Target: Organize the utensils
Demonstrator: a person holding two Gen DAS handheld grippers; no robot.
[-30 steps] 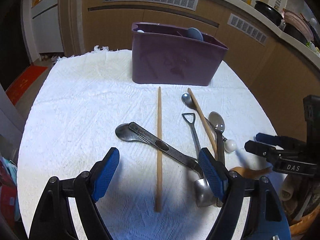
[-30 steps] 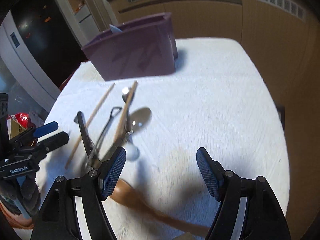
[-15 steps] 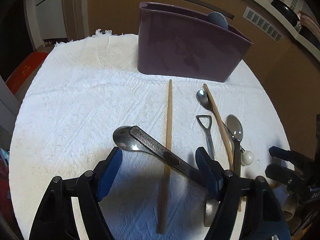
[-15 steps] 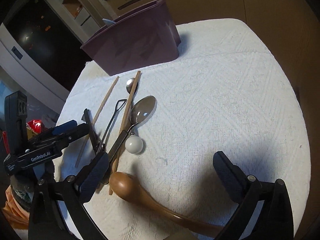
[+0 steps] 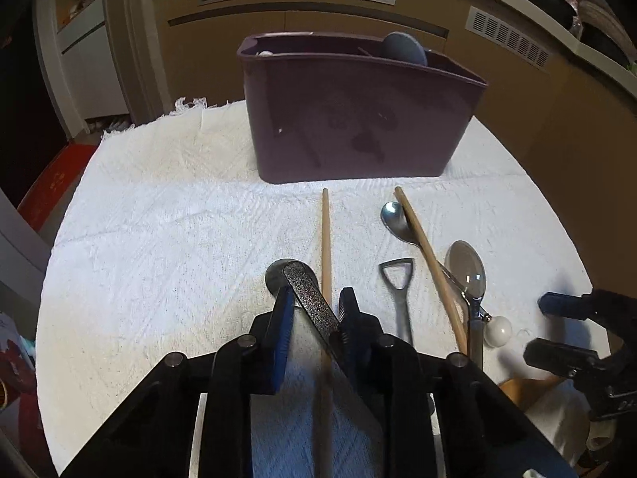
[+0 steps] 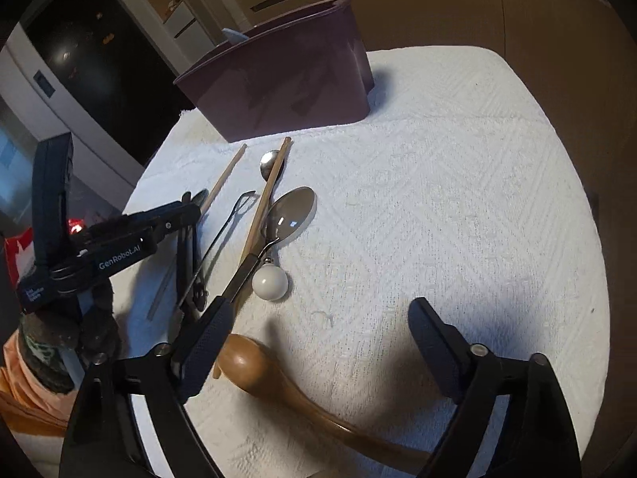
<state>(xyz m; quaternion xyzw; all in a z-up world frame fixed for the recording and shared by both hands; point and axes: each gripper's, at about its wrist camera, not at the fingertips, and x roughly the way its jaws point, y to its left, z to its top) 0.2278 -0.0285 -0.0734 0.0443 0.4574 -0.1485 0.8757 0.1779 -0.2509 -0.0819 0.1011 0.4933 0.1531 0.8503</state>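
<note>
The left gripper [image 5: 314, 306] is closing on the dark speckled handle [image 5: 308, 298] that lies slantwise across a chopstick [image 5: 326, 239] — the handle sits between the blue pads, and the left pad seems to touch it, though I cannot tell whether the grip is firm yet. Taking it near its raised end probably makes sense, since that end rides clear of the towel [image 5: 159, 239]. The right gripper [image 6: 318, 342] hangs above the wooden spoon [image 6: 243, 362], jaws closing but still wide, nothing pinched — likely staging its own pickup. The remaining utensils lie in a loose row just before the purple bin [image 5: 358, 127], which already holds a few pieces — so each carry is short.
</note>
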